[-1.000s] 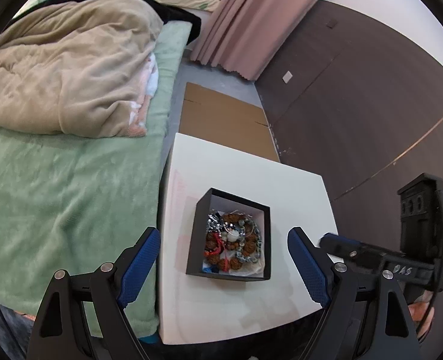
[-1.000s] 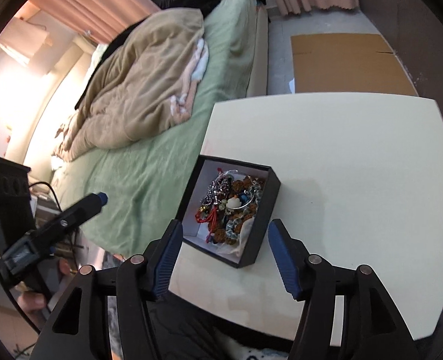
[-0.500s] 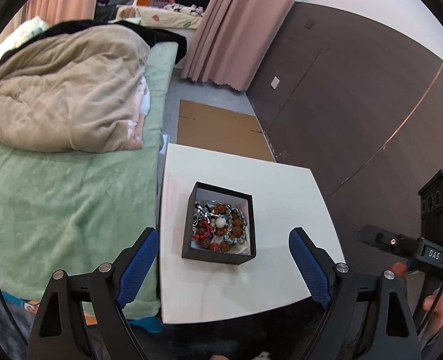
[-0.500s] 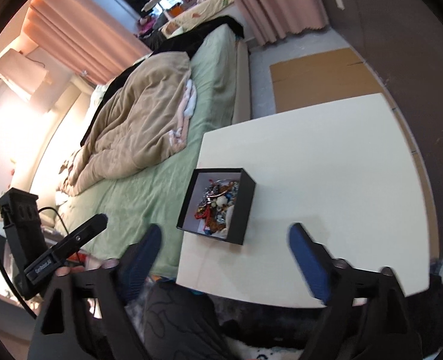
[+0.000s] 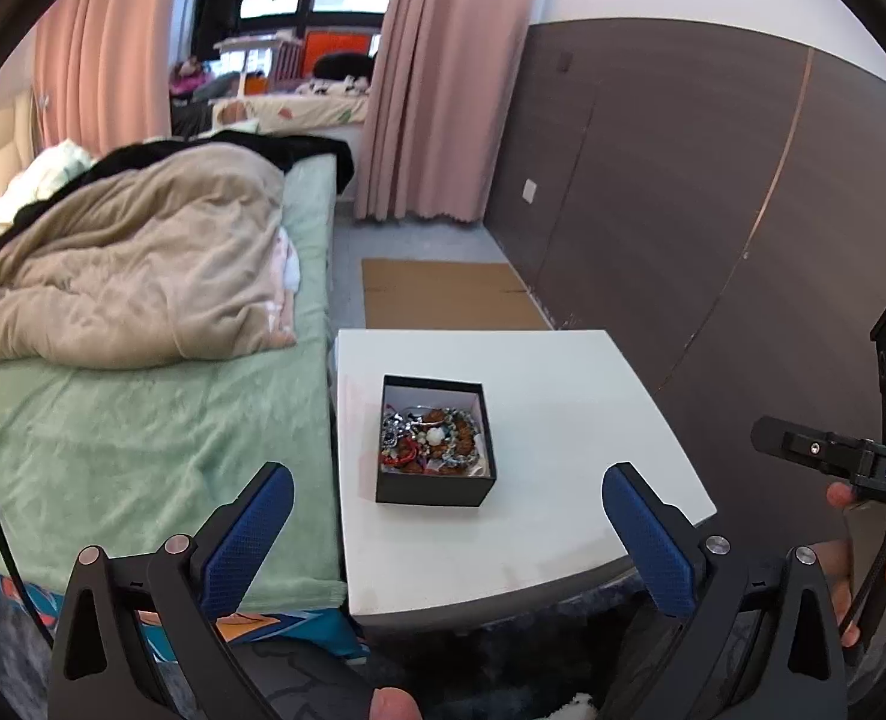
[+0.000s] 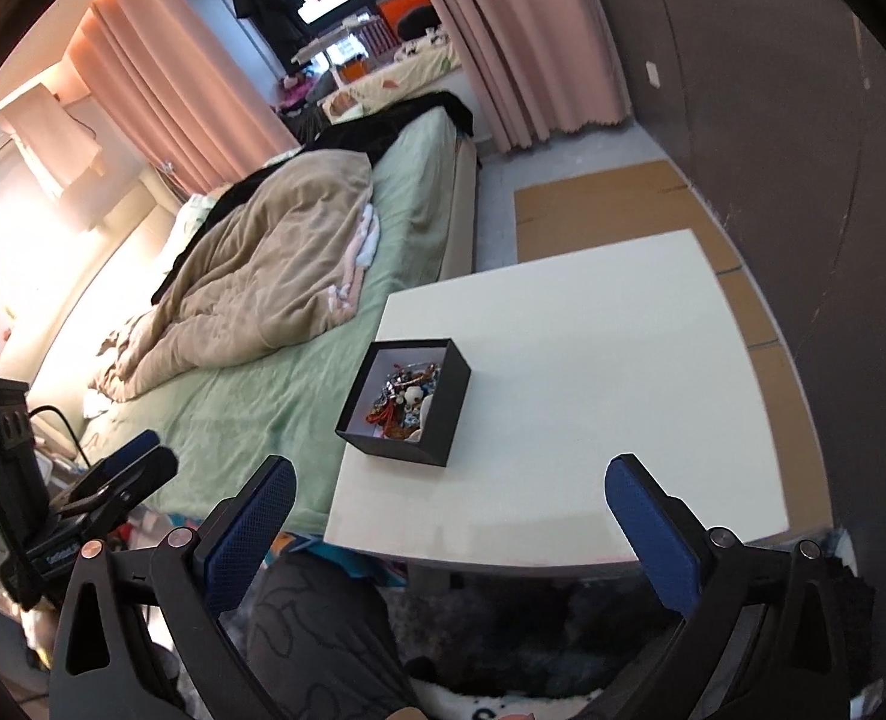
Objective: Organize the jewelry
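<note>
There's the black box (image 5: 435, 441), lid off, white inside, heaped with tangled jewelry (image 5: 432, 438): brown beads, red bits, silver chain. It sits on the white table's (image 5: 563, 420) left side, by the green bed (image 5: 143, 450). Both grippers hang back off the near edge, angled down: left gripper (image 5: 448, 531) opening wide, empty; right gripper (image 6: 450, 519) opening too, nothing between.

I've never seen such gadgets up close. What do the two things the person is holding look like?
Each hand-held gripper, left and right, is a black plastic frame with silver rivets and two fingers faced with blue textured pads. A black cable leaves the left one's boxy black top.
</note>
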Motion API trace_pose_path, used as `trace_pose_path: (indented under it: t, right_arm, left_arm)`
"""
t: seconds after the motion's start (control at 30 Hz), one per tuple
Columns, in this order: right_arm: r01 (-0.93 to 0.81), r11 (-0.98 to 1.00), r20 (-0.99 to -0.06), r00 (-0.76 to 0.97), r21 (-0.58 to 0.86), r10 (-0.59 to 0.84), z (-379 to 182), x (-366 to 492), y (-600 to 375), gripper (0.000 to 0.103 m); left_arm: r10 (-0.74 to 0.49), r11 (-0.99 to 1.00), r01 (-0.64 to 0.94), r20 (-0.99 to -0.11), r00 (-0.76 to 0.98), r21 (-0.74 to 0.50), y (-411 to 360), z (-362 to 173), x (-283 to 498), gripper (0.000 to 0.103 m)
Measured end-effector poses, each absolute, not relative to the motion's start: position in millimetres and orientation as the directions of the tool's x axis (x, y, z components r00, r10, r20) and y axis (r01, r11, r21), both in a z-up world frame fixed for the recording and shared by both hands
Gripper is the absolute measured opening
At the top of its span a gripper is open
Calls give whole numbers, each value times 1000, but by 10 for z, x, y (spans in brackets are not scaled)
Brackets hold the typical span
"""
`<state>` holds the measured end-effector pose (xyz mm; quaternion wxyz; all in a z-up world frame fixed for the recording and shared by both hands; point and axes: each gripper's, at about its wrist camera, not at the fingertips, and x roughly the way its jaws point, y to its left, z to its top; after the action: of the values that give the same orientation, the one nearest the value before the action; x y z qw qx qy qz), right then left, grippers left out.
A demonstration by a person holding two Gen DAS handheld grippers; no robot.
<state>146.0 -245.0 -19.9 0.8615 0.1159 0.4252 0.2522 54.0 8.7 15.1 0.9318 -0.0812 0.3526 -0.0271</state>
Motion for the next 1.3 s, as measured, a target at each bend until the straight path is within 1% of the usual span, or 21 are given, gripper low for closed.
trace_pose_path:
  t: [0.17,0.57,0.7,0.8,0.87,1.1,1.2,1.3]
  right_arm:
    - [-353,835,-630,548,422,550,-203,1296,-2559,103]
    - [-387,853,-597,609,350,521,-220,977,-2619,103]
    - [-405,837,-553,628,367,547,-155,894,-2671,103]
    - [-415,822,-498,656,390,567,-116,800,-2729,103]
    - [-415,819,-483,664,397,571,-108,759,-2738,103]
    - [-387,862,-511,694,329,507,-122,696,-2725,103]
    - [-383,862,-532,678,333,507,-160,716,-2731,103]
    - [-372,882,-553,687,290,471,-170,705,-2717,103]
  left_arm:
    - [-97,990,11,-620,779,-142,9,183,360,102]
    - [-80,994,20,-603,794,-105,-28,129,109,102]
    - [-75,993,2,-594,801,-122,7,143,56,102]
    - [-57,994,-6,-585,809,-106,-2,169,26,102]
    - [-58,995,-3,-586,808,-101,-14,180,22,102]
    - [-63,996,12,-582,811,-92,-74,199,-30,102]
    - [-73,995,18,-581,811,-101,-92,211,-38,102]
    - [-68,996,17,-583,810,-93,-118,210,-30,102]
